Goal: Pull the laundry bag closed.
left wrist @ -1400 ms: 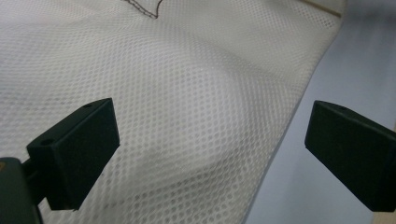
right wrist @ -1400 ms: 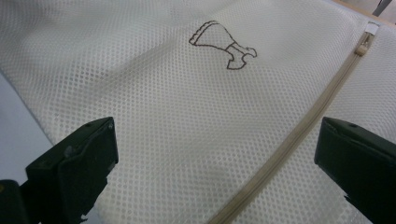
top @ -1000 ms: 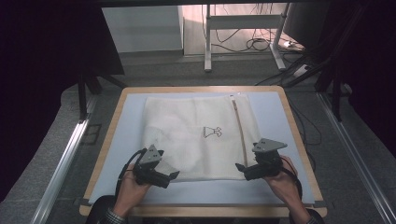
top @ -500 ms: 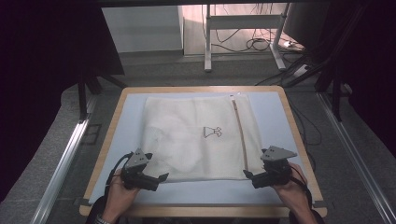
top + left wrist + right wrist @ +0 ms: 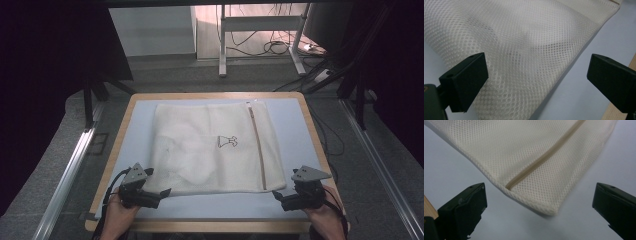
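Both hand-held grippers, left and right, sit spread wide at the mesh bag's near-edge corners, zipper running away.

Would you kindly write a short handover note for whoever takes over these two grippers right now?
Left gripper: open, at the near left corner of the mesh laundry bag, holding nothing.
Right gripper: open, just short of the near right corner, by the zipper end.
The bag lies flat on the blue mat, zipper along its right side.
Done: both grippers lined up at the near corners.
Left: likely closing on the corners; nothing is gripped yet.
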A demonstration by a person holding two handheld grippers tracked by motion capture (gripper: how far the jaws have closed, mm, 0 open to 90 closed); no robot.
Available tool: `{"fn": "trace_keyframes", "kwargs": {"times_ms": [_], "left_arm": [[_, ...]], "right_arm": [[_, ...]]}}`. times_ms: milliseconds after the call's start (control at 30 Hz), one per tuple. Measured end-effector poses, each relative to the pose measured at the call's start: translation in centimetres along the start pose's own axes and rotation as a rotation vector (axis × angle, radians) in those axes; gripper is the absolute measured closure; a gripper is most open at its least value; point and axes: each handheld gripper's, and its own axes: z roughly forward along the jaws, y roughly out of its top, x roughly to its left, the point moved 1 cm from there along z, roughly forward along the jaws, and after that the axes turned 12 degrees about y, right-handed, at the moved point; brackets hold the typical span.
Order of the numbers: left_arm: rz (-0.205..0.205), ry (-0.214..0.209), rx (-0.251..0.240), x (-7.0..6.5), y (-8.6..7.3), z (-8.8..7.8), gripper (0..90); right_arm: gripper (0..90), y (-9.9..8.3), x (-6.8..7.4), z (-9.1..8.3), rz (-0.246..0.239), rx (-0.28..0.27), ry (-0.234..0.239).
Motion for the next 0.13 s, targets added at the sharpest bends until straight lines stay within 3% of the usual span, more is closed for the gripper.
{"fn": "trace_keyframes", "kwargs": {"times_ms": [133], "left_arm": [[0.005, 0.0, 0.0, -0.08, 0.01, 0.0, 3.2]], "right_arm": [[0.0, -0.33, -0.03, -0.22, -0.004, 0.012, -0.012]]}}
